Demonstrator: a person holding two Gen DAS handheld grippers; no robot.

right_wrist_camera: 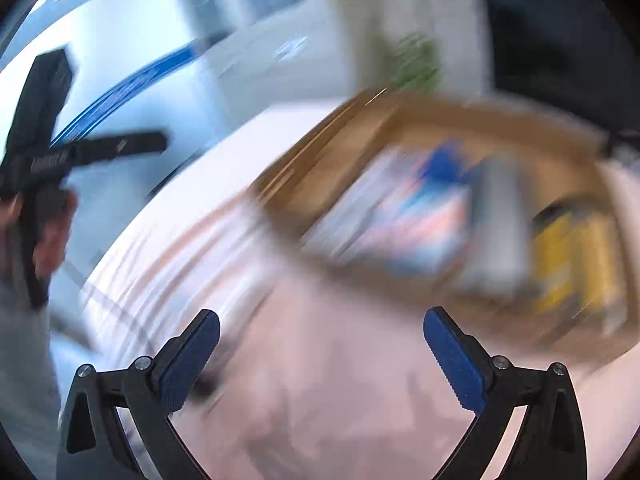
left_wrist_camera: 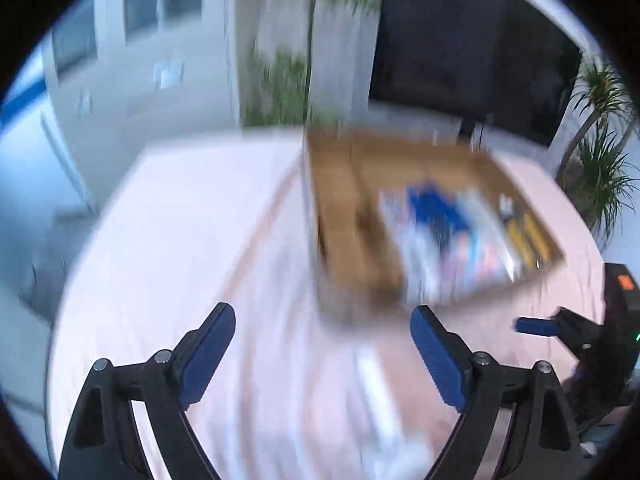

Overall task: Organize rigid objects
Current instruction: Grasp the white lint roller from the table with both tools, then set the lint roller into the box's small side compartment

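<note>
Both views are blurred by motion. An open cardboard box sits on a pale table. It holds blurred items: something blue, white and pink flat things, and yellow objects at its right side. My left gripper is open and empty above the table, short of the box. My right gripper is open and empty in front of the box, whose yellow objects and a grey thing show. The right gripper also shows at the right edge of the left wrist view.
A dark screen stands behind the box. Potted plants stand at the back and at the right. The left gripper's body and the hand on it show at the left of the right wrist view. White blurred things lie on the near table.
</note>
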